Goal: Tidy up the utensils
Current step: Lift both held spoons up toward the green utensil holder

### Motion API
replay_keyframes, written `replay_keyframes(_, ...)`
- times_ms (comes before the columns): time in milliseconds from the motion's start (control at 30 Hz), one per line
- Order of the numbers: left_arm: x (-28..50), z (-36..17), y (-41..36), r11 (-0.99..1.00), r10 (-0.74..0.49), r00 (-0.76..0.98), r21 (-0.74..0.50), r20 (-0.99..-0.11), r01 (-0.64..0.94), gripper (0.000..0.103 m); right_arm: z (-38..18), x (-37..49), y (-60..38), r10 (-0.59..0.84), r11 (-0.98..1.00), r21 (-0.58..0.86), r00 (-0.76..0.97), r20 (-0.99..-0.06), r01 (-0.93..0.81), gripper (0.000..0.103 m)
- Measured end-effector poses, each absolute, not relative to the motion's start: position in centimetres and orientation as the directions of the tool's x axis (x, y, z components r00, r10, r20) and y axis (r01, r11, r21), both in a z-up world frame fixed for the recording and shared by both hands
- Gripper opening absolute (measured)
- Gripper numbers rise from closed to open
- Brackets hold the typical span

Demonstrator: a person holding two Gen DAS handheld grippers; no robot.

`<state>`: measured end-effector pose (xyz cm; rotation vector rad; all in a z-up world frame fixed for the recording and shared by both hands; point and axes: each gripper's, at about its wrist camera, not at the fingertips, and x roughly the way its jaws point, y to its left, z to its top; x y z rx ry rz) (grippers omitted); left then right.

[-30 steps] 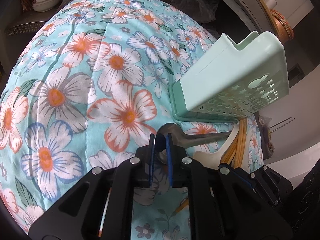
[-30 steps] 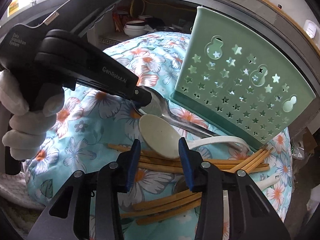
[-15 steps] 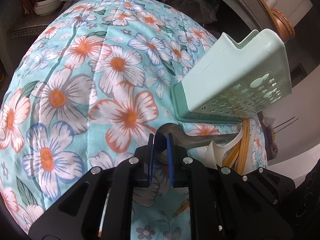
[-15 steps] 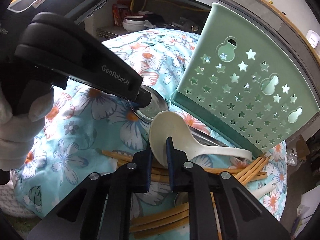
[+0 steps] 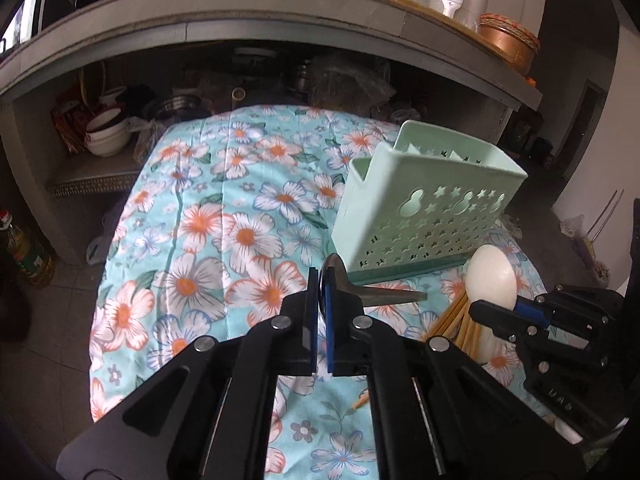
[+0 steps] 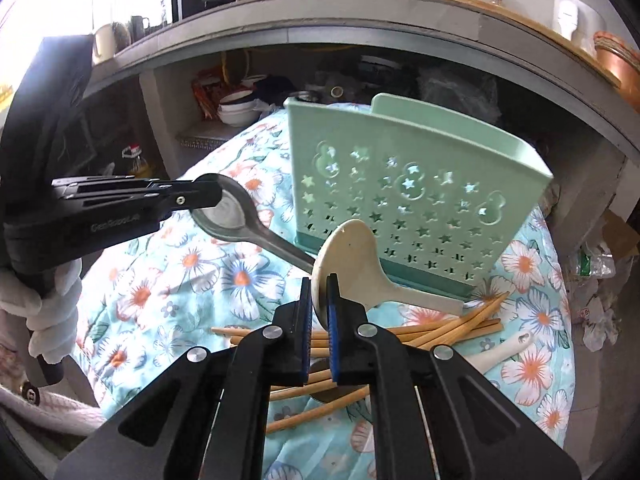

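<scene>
Left gripper point(image 5: 321, 280) pinches metal spoon point(image 5: 360, 286); right gripper point(image 6: 319, 292) pinches white spoon point(image 6: 352, 256), both before holder point(image 6: 412, 200)

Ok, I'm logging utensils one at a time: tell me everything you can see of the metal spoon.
The metal spoon is grey, dull steel with an oval bowl and a flat handle. The left gripper is shut on the bowl's edge, holding it lifted above the floral cloth, handle pointing toward the green holder. In the right wrist view its handle end disappears behind the white spoon; contact there is unclear.
</scene>
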<state>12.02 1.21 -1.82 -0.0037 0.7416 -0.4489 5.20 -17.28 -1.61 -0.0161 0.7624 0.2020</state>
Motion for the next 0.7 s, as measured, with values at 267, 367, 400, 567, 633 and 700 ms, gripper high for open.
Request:
replay_keyframes(267,8.0,4.4,1.0,0.911,-0.384,0.757,-0.083,-0.529,0.404,0.002,1.1,4.4,-25.4,0.294,0.947,0.293,0.733,-0.614,-0.135,0.005)
replay_keyframes(367,6.9,6.8,1.3,0.911,-0.396,0.784,-0.098,-0.479,0.401,0.002,1.5,4.3,-27.0,0.316,0.933,0.335,0.736,-0.599,-0.128,0.005)
replay_keyframes(400,6.7,7.6,1.6,0.911,-0.401,0.792,-0.106,-0.461,0.399,0.002,1.7,4.3,-27.7,0.321,0.93,0.346,0.739,-0.592,-0.127,0.004)
replay_keyframes(567,6.3,11.3,3.0,0.92,-0.391,0.837,-0.128,-0.383,0.371,0.002,2.6,4.3,-29.7,0.338,0.918,0.375,0.755,-0.562,-0.132,0.004)
replay_keyframes(633,6.9,12.3,3.1,0.93,-0.364,0.853,-0.104,-0.374,0.352,0.002,3.1,4.1,-30.3,0.343,0.914,0.384,0.761,-0.55,-0.133,0.004)
replay_keyframes(700,8.0,12.8,2.7,0.942,-0.326,0.862,-0.062,-0.388,0.329,0.002,3.7,3.9,-30.6,0.338,0.914,0.383,0.77,-0.541,-0.132,0.004)
